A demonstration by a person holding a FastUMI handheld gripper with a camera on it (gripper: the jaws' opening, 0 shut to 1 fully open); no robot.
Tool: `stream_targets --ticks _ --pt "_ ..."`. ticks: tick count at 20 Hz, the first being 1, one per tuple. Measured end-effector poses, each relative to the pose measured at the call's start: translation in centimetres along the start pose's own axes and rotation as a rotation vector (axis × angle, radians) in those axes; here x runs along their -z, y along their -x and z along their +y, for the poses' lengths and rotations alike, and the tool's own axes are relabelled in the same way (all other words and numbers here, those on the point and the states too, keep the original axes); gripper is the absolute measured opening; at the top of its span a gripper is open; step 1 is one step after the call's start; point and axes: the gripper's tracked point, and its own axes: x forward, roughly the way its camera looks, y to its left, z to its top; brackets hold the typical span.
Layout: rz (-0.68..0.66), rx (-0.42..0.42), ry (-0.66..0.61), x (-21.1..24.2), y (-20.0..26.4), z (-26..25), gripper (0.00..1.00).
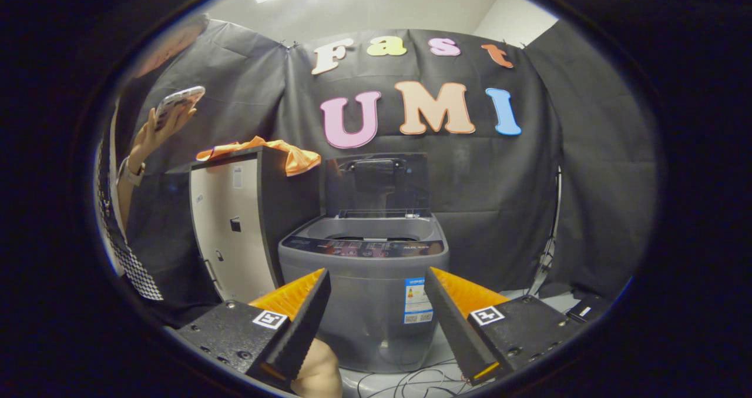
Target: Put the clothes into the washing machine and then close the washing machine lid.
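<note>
A small grey top-loading washing machine [364, 280] stands on the floor straight ahead, beyond my fingers. Its dark see-through lid [377, 183] is raised upright at the back, leaving the tub mouth open. An orange garment [276, 151] lies draped over the top of a tall cabinet [235, 233] just left of the machine, one end hanging over the cabinet's right corner. My gripper [376, 280] is open, fingers wide apart with nothing between them, framing the machine's front from some distance.
A person stands to the left of the cabinet, a raised hand [155, 130] holding a phone [179, 99]. Thin cables [411, 380] lie on the floor before the machine. A dark box [587, 307] sits on the floor at the right.
</note>
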Motion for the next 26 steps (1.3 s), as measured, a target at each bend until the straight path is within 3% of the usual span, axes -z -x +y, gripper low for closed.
stream_targets --ticks 4,9,15,18,26 --pt "-0.02 0.065 -0.043 -1.3 -1.4 0.2 0.97" --pt "-0.141 0.024 -0.103 -10.3 -5.7 3.6 0.97" --pt "-0.209 -0.093 -0.112 -21.3 -11.4 9.5 0.97" --pt "-0.224 -0.106 -0.067 -25.7 -14.3 12.3 0.96" --pt "-0.162 -0.301 -0.003 -32.0 -23.2 25.5 0.97"
